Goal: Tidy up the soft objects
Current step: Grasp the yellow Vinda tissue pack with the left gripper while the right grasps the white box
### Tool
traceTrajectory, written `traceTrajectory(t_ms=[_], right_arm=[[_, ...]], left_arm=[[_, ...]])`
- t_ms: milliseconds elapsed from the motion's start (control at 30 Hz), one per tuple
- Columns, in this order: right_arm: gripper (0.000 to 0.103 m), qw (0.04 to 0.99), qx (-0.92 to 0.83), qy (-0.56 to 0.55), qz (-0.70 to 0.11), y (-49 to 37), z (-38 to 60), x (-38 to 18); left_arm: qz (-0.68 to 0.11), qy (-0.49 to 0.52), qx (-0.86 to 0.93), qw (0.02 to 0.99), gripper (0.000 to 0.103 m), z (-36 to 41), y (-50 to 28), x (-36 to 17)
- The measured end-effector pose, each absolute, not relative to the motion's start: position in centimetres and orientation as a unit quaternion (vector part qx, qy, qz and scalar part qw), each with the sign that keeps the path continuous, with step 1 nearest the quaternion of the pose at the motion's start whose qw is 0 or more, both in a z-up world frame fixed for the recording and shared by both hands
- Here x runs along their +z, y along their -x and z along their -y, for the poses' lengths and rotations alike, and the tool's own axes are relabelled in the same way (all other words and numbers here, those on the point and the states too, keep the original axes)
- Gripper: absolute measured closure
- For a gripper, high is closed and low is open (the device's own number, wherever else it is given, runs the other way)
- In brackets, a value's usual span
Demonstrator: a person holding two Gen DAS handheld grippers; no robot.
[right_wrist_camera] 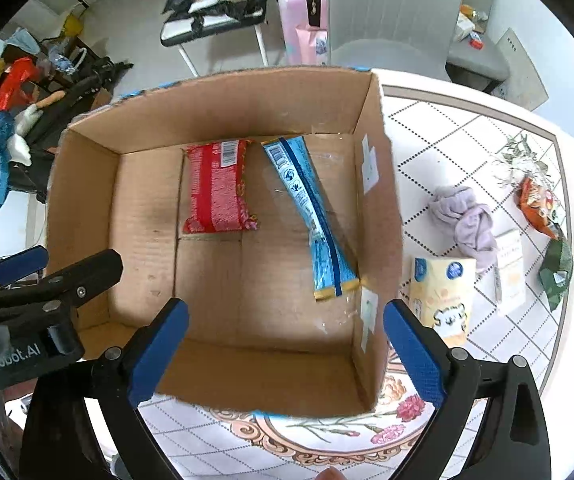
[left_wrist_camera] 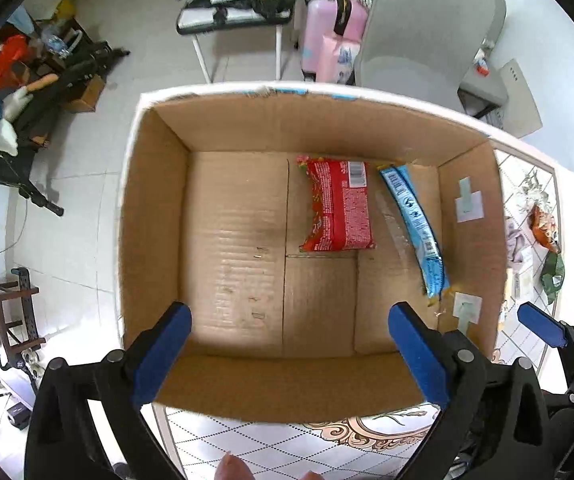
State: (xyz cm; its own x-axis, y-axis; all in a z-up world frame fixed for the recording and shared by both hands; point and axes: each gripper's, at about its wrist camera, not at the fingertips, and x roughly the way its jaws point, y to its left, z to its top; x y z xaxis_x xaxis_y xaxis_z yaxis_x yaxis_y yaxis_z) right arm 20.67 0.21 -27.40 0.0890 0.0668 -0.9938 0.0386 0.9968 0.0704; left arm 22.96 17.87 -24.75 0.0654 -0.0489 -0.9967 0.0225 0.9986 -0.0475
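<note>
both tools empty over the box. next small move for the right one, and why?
Probably swing the right tool, open and empty, rightward over the box wall toward the yellow tissue pack. It is the nearest item on the table; the red packet and blue packet are boxed.

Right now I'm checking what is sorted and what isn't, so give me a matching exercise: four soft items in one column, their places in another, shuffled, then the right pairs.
Items:
1. red packet
2. blue packet
3. lilac cloth
4. yellow tissue pack

Places:
A. on the table, crumpled, to the right of the box
B. flat on the floor of the cardboard box, near its far wall
C. on the table, just outside the box's right wall
D. in the box, lying slantwise along its right wall

Pairs: 1-B, 2-D, 3-A, 4-C
</note>
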Motion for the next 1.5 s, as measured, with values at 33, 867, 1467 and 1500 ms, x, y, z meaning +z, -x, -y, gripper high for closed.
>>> traceTrajectory(t_ms=[33, 867, 1467, 1500], right_arm=[[0.003, 0.742, 0.014, -0.039, -0.669, -20.1, -0.1, -26.6], [0.003, 0.744, -0.056, -0.140, -0.651, -12.6, 30.5, -25.3], [0.031, 0.652, -0.026, -0.090, -0.753, -19.3, 31.5, -42.9], [0.031, 0.652, -0.015, -0.104, -0.751, -19.2, 31.7, -43.2]], left_arm=[[-0.677, 0.007, -0.023, 0.736, 0.002, -17.9, -22.5, -24.2], [-0.690, -0.065, -0.097, 0.714, 0.002, 9.9, -20.6, -24.9], [-0.778, -0.135, 0.006, 0.613, 0.005, 14.7, -22.5, -39.6], [-0.779, -0.130, 0.000, 0.613, 0.005, 14.9, -22.4, -39.7]])
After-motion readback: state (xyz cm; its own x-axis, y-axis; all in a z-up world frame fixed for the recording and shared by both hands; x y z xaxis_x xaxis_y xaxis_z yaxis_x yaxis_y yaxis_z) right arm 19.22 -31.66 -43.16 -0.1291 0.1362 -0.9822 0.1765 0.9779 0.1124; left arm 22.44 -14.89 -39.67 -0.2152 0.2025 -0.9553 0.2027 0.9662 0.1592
